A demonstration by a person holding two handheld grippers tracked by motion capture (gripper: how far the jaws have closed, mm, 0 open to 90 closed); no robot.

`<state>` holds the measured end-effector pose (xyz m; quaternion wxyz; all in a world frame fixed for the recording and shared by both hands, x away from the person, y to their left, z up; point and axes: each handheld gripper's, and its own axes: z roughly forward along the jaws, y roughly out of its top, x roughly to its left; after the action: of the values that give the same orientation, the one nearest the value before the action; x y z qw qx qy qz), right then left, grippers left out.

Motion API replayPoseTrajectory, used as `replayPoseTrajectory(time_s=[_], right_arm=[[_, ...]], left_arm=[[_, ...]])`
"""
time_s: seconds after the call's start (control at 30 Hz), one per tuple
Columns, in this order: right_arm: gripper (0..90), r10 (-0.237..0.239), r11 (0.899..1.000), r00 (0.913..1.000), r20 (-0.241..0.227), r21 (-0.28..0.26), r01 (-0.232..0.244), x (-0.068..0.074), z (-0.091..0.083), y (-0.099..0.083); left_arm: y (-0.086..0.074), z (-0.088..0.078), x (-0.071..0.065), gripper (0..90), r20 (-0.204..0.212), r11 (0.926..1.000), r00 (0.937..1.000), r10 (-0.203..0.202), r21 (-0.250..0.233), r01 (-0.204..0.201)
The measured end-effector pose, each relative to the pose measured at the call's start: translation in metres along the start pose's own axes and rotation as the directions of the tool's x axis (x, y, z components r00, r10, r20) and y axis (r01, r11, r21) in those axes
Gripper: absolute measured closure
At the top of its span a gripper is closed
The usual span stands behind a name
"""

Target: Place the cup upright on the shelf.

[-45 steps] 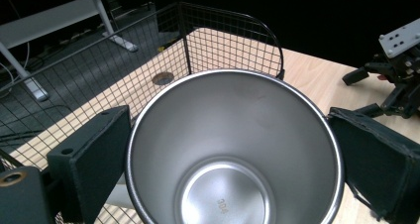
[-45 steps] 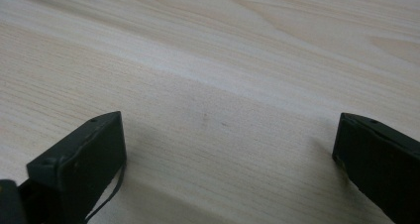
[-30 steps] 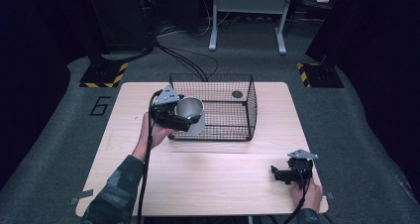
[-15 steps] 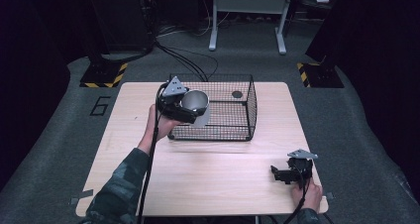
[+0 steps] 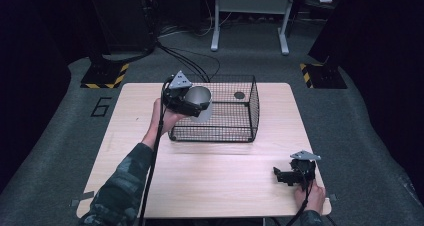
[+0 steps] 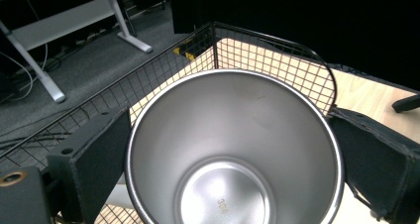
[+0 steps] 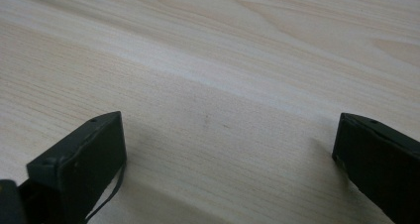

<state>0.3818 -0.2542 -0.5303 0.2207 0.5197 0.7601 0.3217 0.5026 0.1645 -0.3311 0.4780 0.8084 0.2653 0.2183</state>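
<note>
While the person's left hand (image 5: 167,120) is reaching in over the worktop (image 5: 150,186), the left tool (image 5: 192,106) is gripping a steel cup (image 5: 200,103), its jaws pressing on the cup's wall from either side. In the left gripper view the cup (image 6: 233,149) is sitting squarely between the two black jaws, its open mouth facing the camera and its round bottom showing deep inside. The cup is hanging at the left wall of the wire basket (image 5: 235,131), just above that wall's top rim, tilted on its side with the mouth turned toward the basket. A small dark disc (image 5: 239,95) is lying on the basket's floor, toward its far right corner. Well right of the basket and nearer the person, the right tool (image 5: 280,175) is resting on the worktop, held by the right hand (image 5: 310,196); its jaws are standing wide apart over bare wood (image 7: 223,85), holding nothing.
</note>
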Motion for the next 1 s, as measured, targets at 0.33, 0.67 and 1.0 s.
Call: replayPoseTrajectory(time_s=[0.33,0.67,1.0], right_arm=[[0.0,0.0,1.0,1.0,-0.001,0.0,0.0,0.0,0.0,0.0],[0.0,-0.005,1.0,1.0,-0.002,0.0,0.005,0.0,0.0,0.0],[0.0,-0.004,1.0,1.0,-0.002,-0.001,0.004,0.0,0.0,0.0]], left_arm=[[0.003,0.018,0.014,6.2,-0.009,0.9993,0.9998,-0.02,0.032,0.021],[0.001,0.038,0.026,6.2,-0.03,0.9966,0.9987,-0.042,0.07,0.044],[-0.007,0.058,0.031,6.2,-0.042,0.9913,0.9976,-0.054,0.118,0.059]])
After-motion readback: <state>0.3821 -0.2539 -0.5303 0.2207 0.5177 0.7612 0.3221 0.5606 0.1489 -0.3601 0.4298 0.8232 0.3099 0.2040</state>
